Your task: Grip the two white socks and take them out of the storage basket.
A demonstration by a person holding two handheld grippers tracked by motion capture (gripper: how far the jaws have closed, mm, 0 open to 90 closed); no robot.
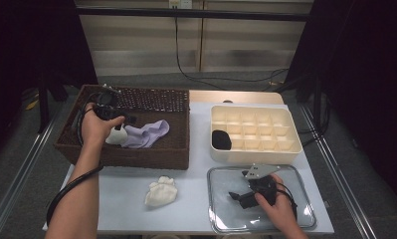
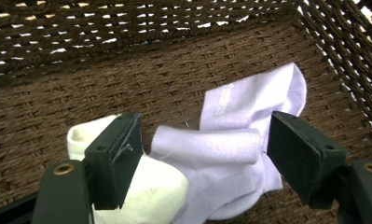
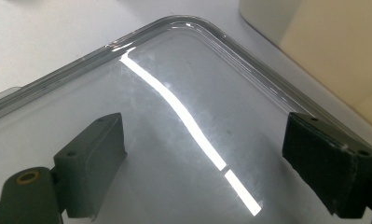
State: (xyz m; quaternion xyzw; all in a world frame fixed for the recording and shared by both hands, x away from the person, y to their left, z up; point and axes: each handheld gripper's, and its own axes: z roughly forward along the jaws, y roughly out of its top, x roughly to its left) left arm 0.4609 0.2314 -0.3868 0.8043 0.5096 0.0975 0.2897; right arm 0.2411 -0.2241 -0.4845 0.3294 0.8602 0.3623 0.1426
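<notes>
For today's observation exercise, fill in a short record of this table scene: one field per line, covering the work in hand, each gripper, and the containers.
work in hand: socks being picked out of the wicker basket
left gripper: inside the basket, jaws open on either side of the lilac sock
cream sock: in the basket, beside the lilac one, under one jaw
right gripper: jaws open, nothing between them, over the clear lid
divided box: a black item in one front-left compartment
white sock bundle: on the table, in front of the basket

Four socks [image 1: 160, 192] (two in basket [image 1: 177, 157]), one organizer [image 1: 290, 148], one lid [image 1: 305, 184]
</notes>
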